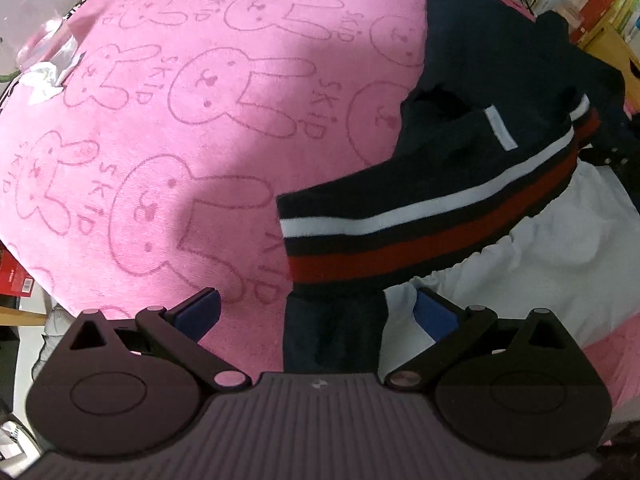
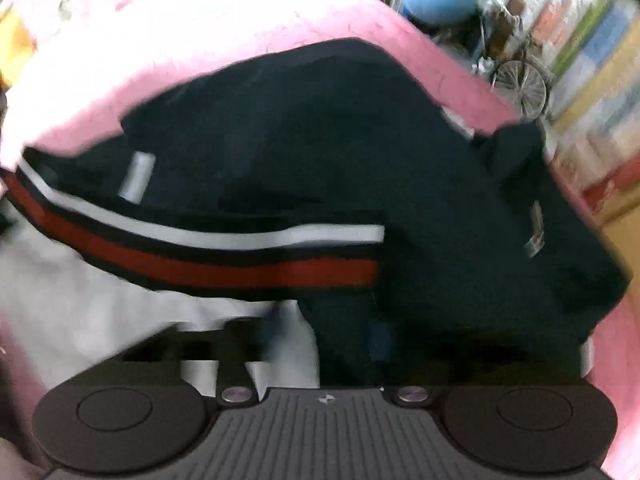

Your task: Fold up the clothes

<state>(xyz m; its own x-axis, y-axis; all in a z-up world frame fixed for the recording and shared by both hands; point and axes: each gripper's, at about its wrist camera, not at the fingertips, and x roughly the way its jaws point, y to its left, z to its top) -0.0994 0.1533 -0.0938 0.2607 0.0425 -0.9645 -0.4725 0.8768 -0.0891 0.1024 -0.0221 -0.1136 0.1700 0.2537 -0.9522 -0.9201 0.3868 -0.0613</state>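
The left tool [image 1: 316, 314] hangs spread wide and empty over the pink blanket [image 1: 160, 140], just above the hem of the dark striped sweater [image 1: 460, 168]. That sweater lies on a white garment [image 1: 560, 240] near the blanket's right edge. The right tool [image 2: 324, 340] is blurred against the sweater [image 2: 320, 152]; I cannot tell whether it grips.

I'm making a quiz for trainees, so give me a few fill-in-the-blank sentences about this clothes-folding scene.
1. The dark garment has a white stripe and a ____ stripe along its band.
2. The blanket under it is ____ with rabbit drawings.
3. The left tongs stand ____, with blue pads.
4. Beneath the dark garment lies a ____ cloth.

Missing words: red; pink; open; white
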